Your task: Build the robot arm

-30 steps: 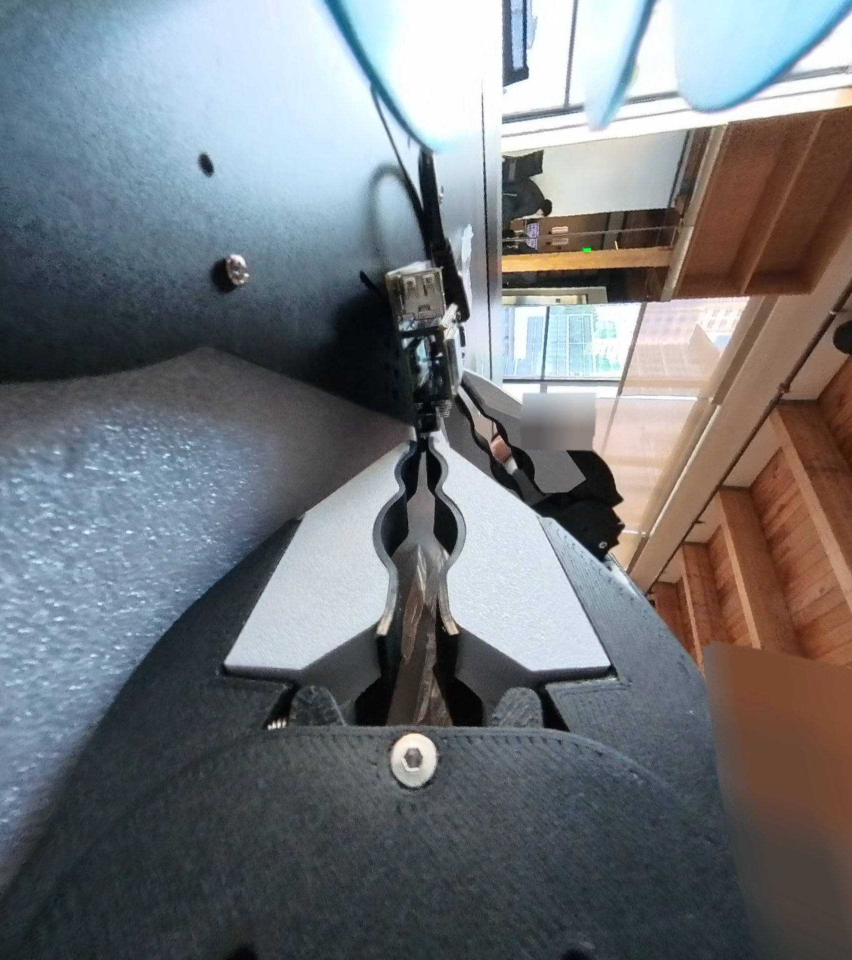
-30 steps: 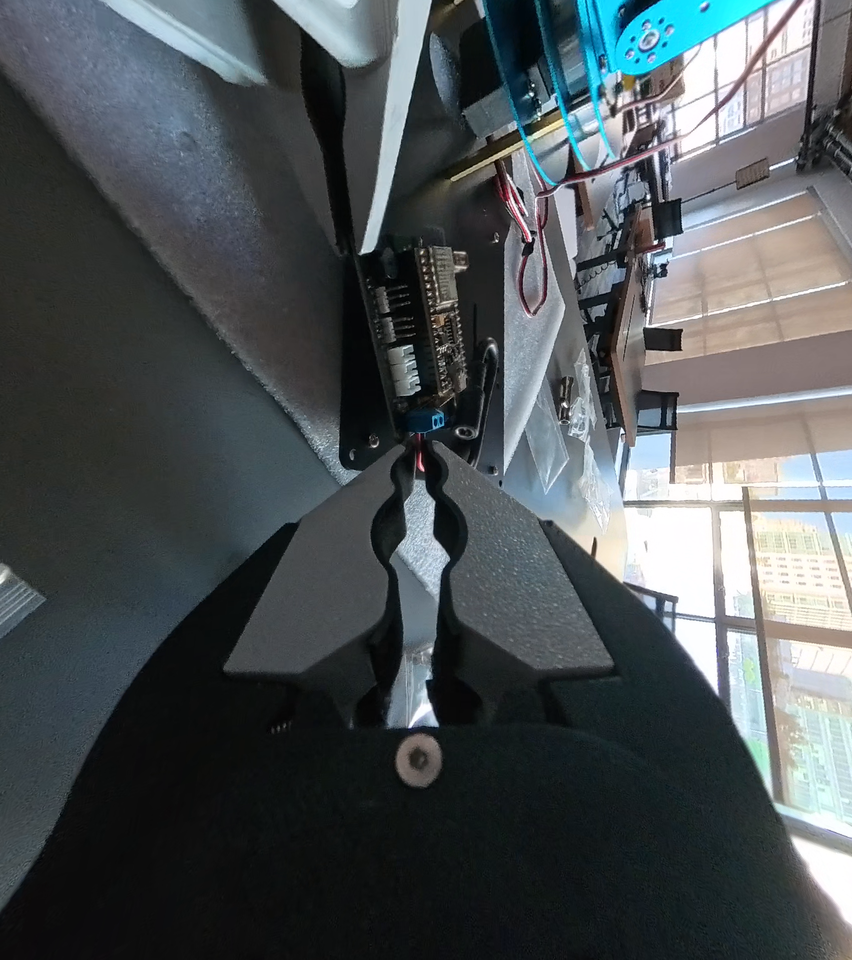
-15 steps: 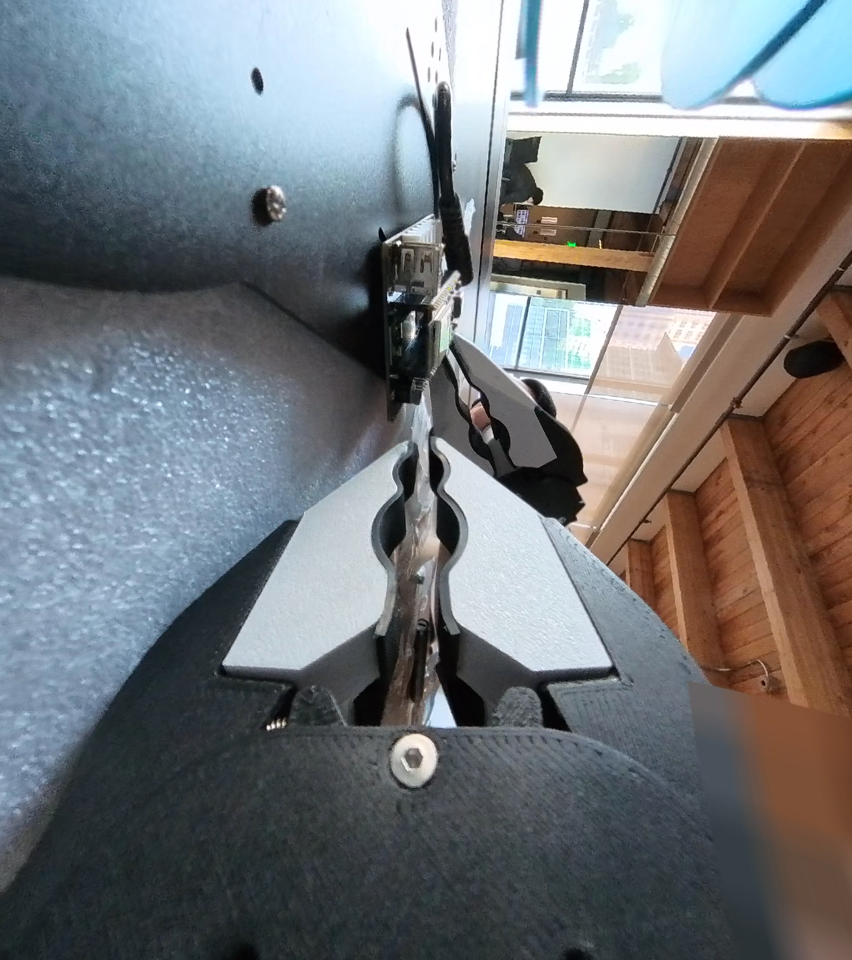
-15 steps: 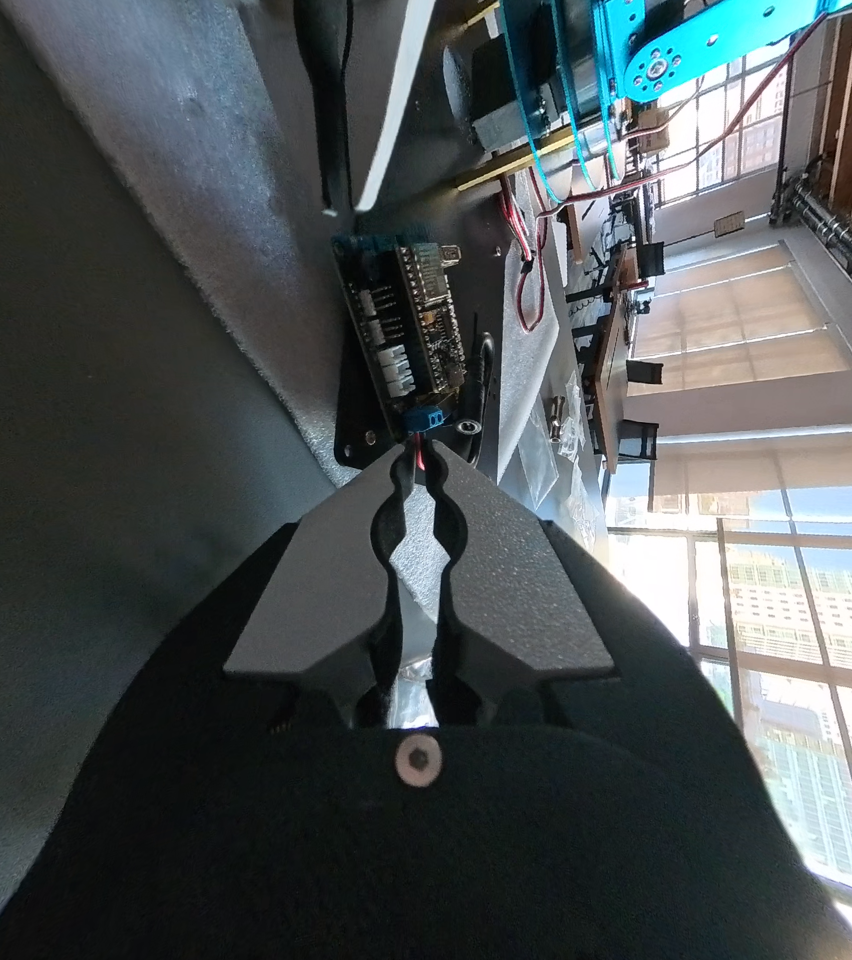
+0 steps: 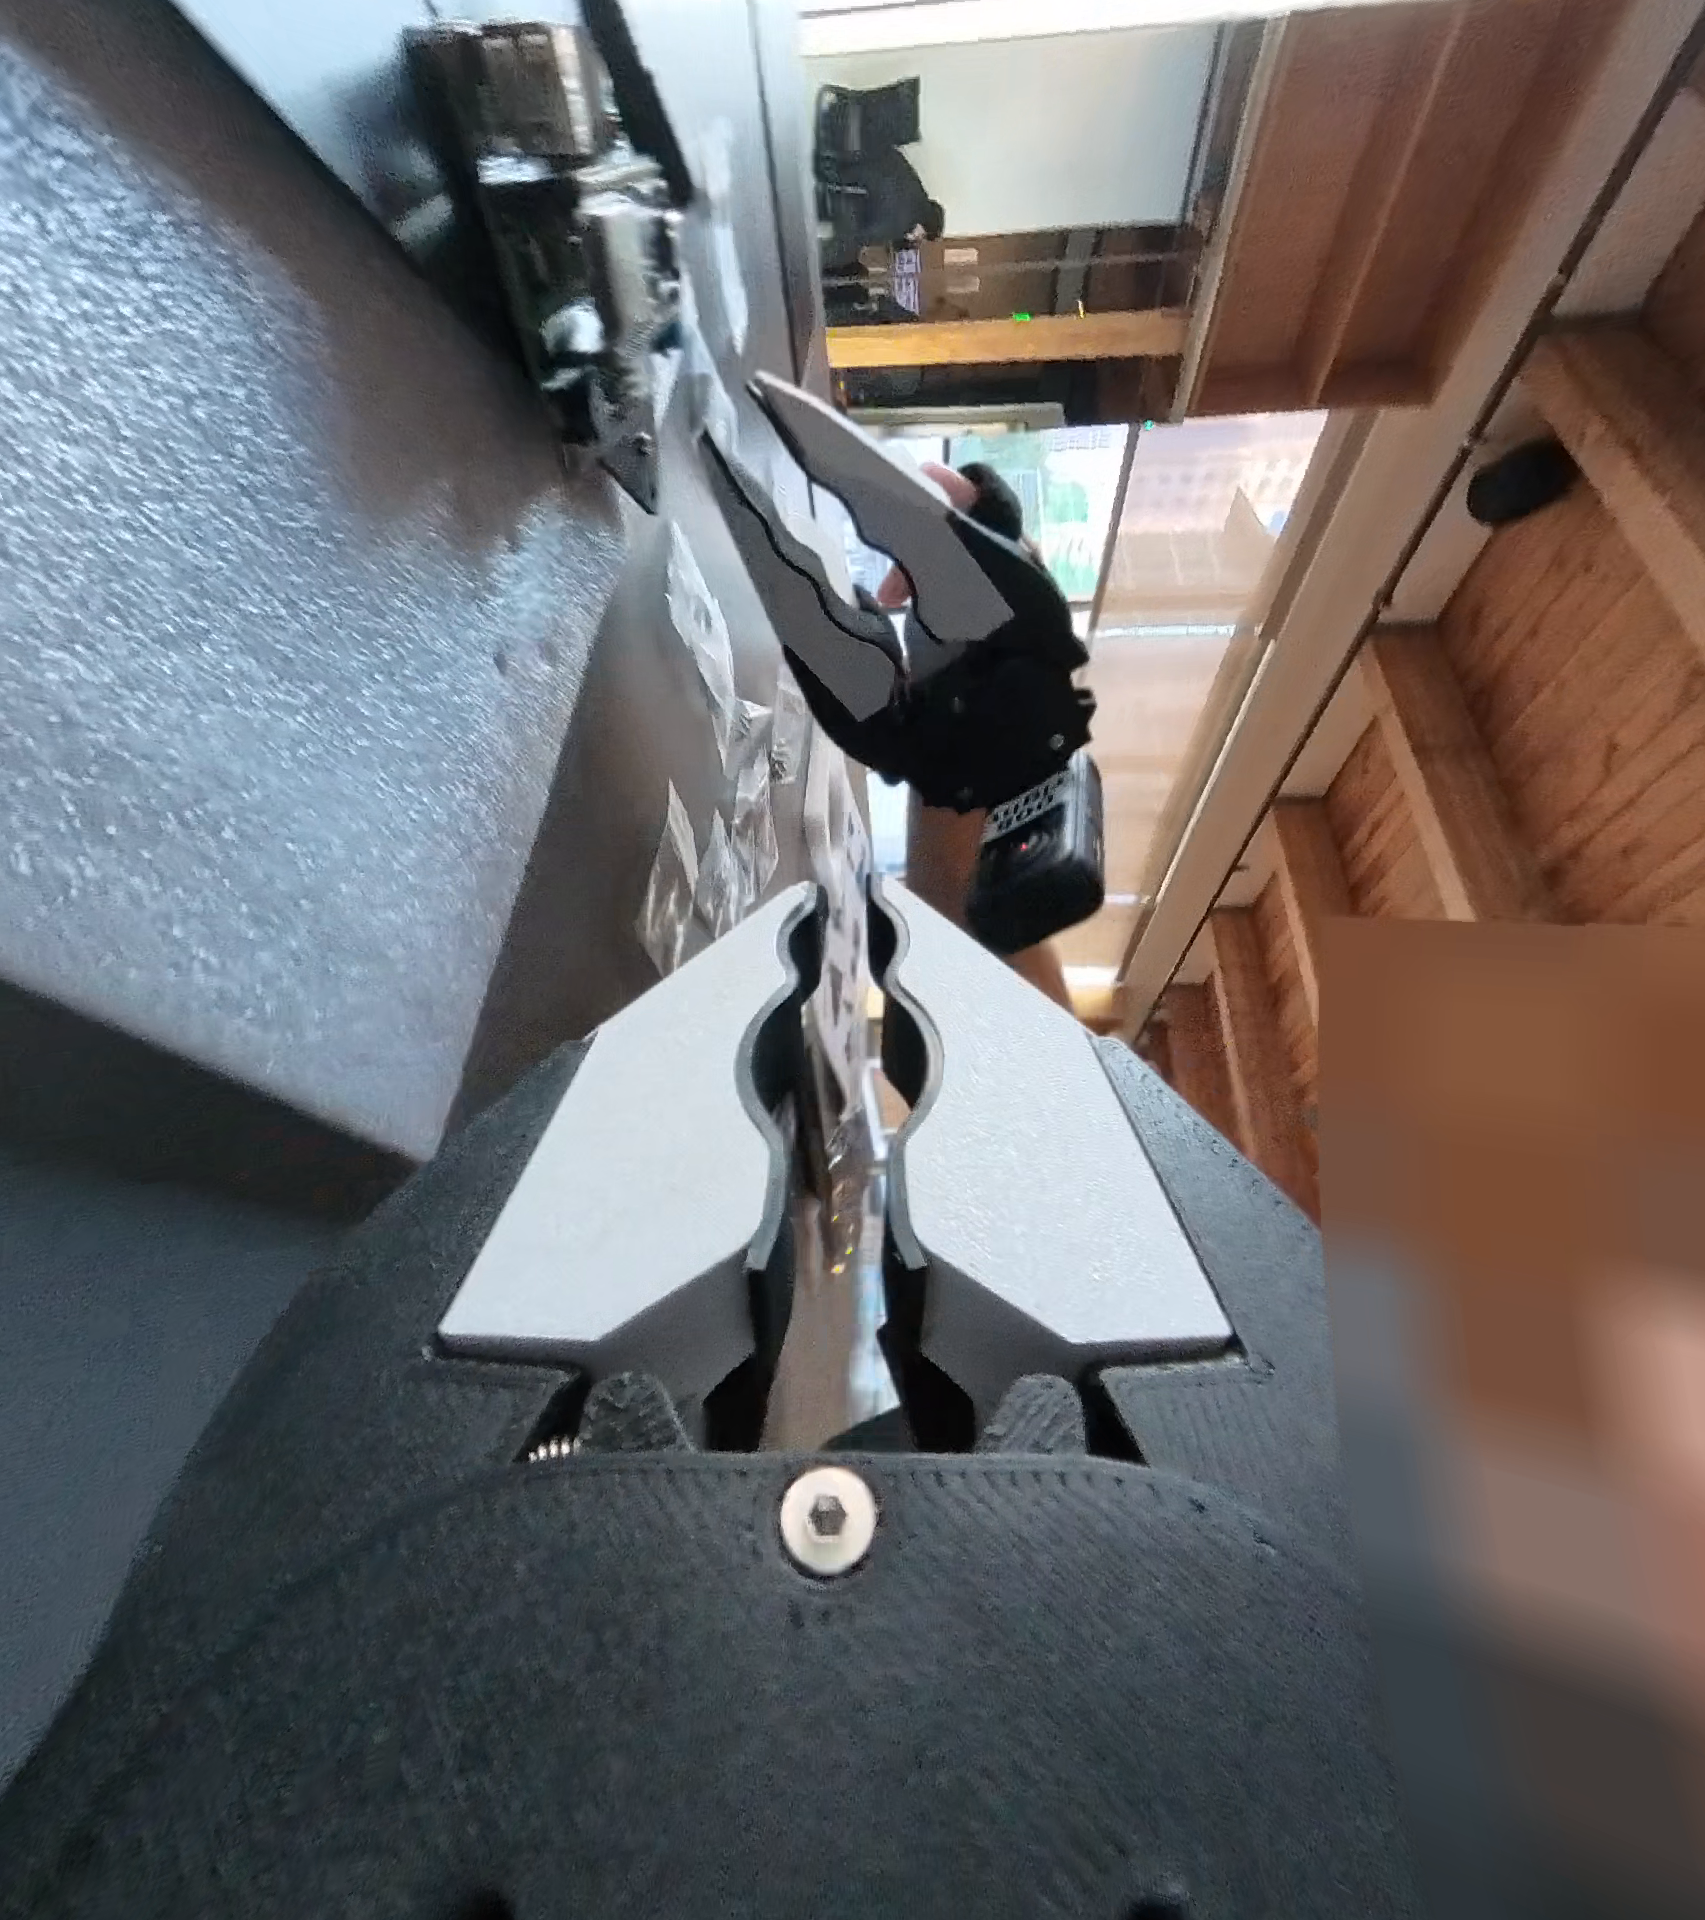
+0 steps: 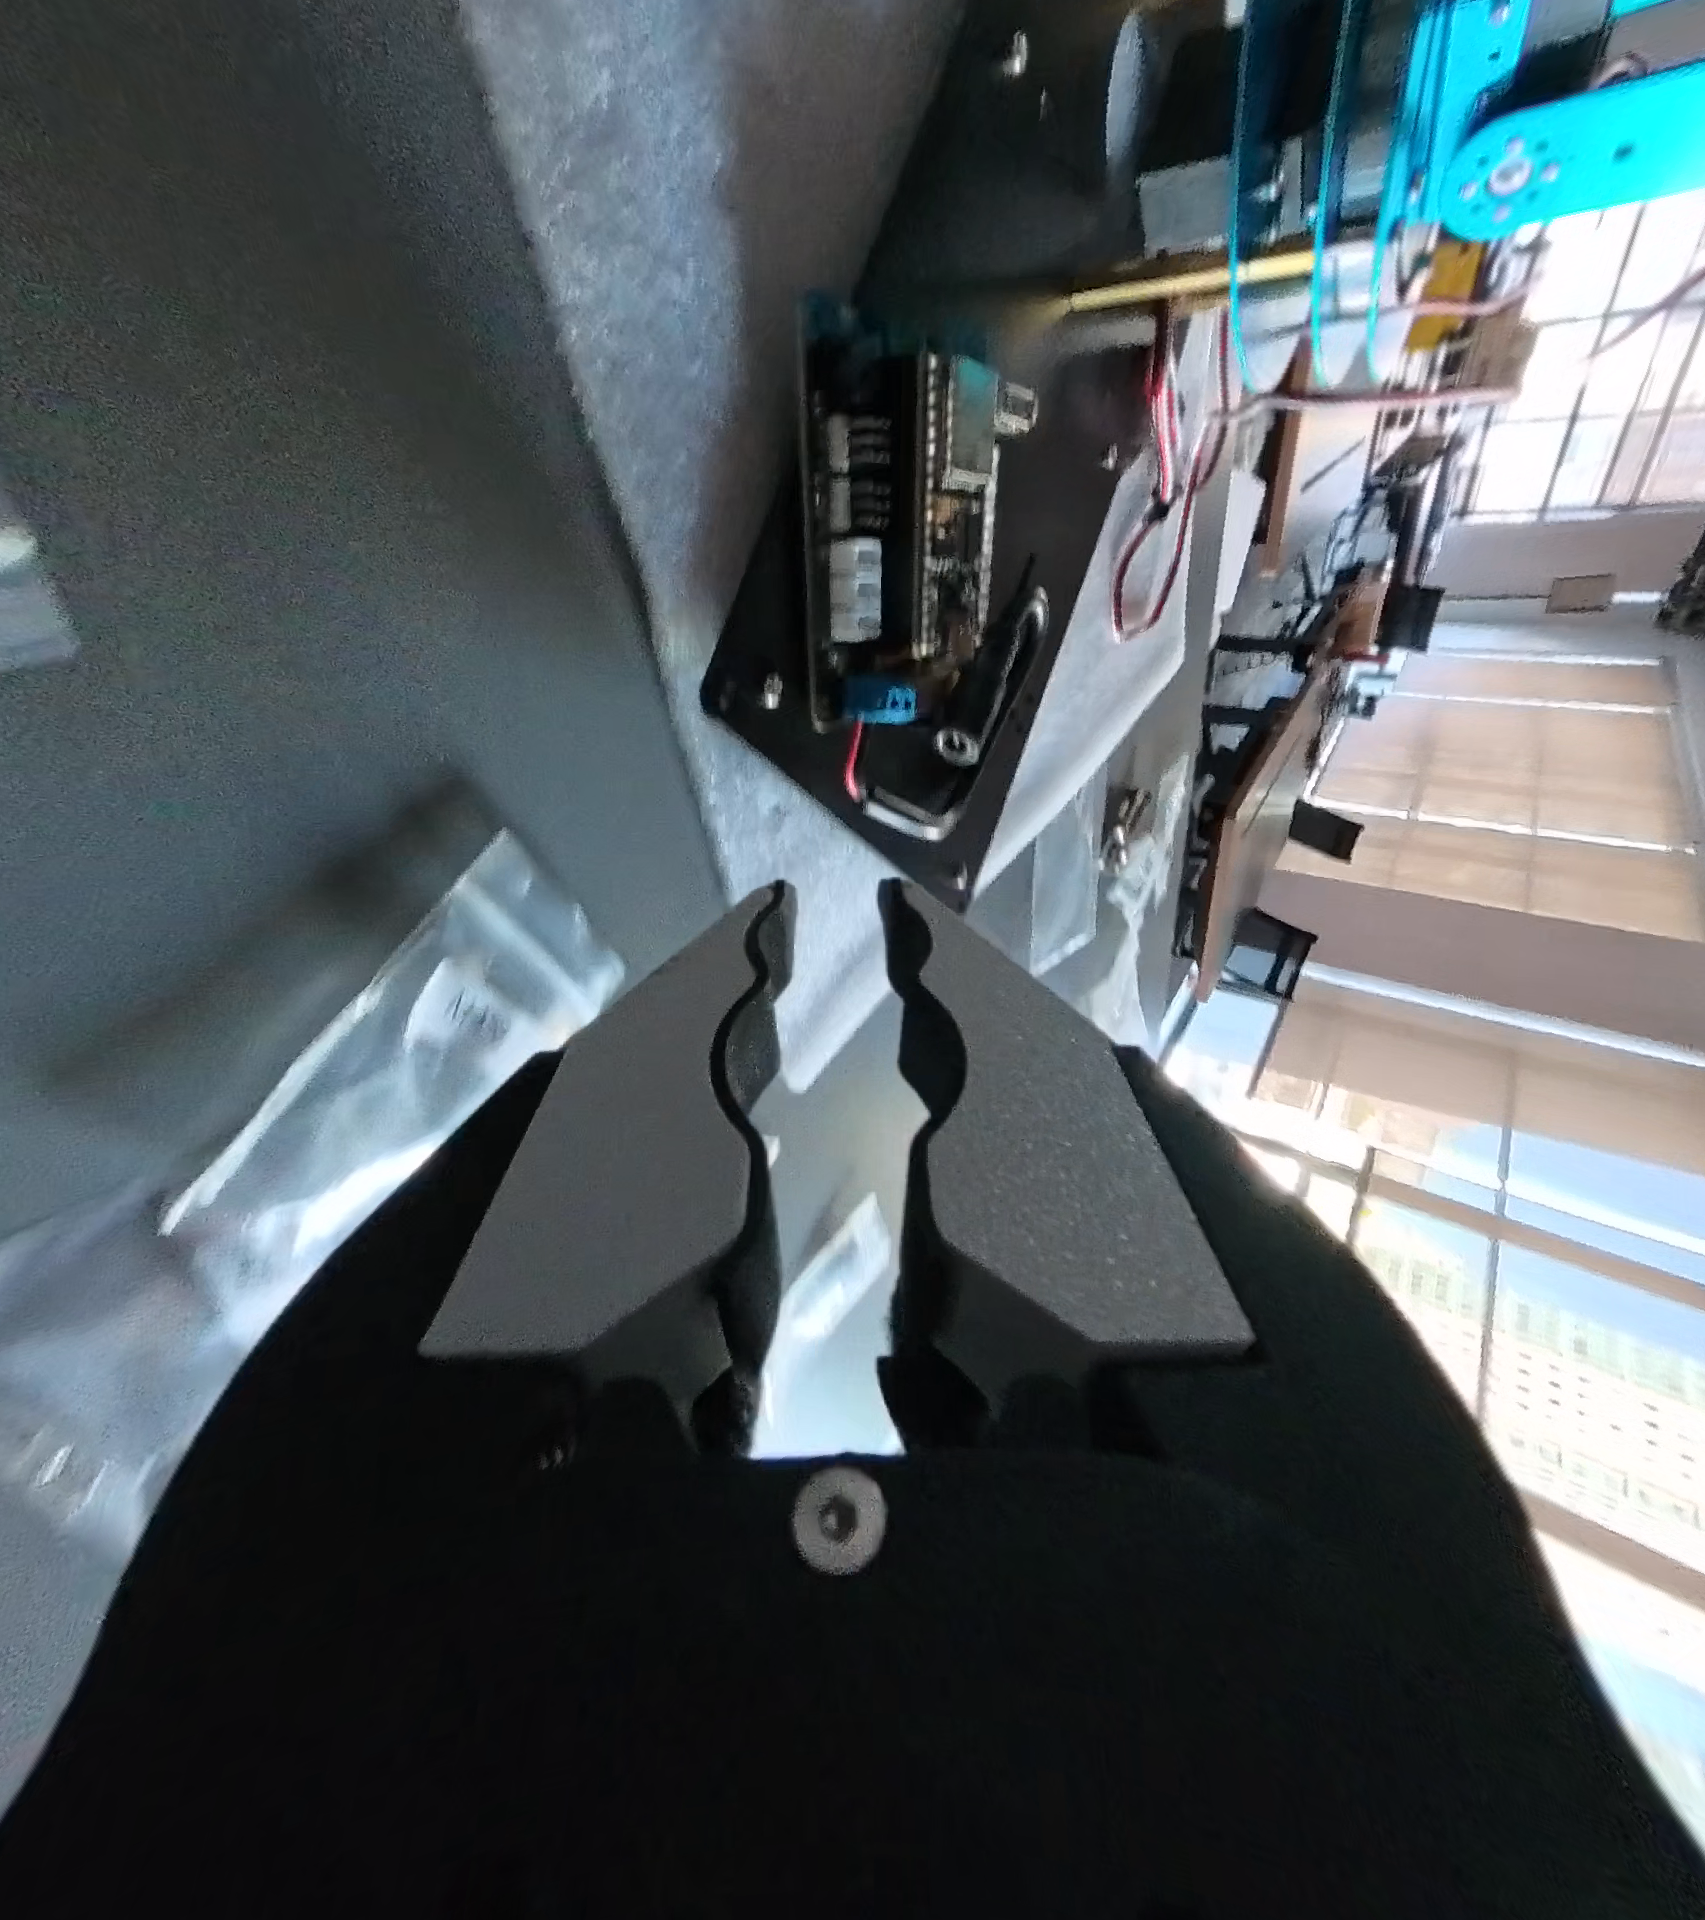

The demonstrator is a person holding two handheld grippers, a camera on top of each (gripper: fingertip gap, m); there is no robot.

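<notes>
- Wooden ceiling slats point(image 5: 1606, 675) and bright windows point(image 6: 1554, 1299) frame a grey bench point(image 6: 204, 468) carrying a grey foam sheet point(image 5: 204, 571).
- Left tool point(image 5: 843, 899): fingers slightly parted, nothing gripped, near the foam sheet.
- Right tool point(image 6: 835, 891): fingers spread apart, empty, just short of a black plate point(image 6: 941, 810) bearing a dark circuit board point(image 6: 889, 520) with a blue terminal block point(image 6: 881, 703).
- Clear plastic bags point(image 6: 391, 1060) lie beside it.

Circuit board point(image 5: 557, 208) blurred, edge-cropped
</notes>
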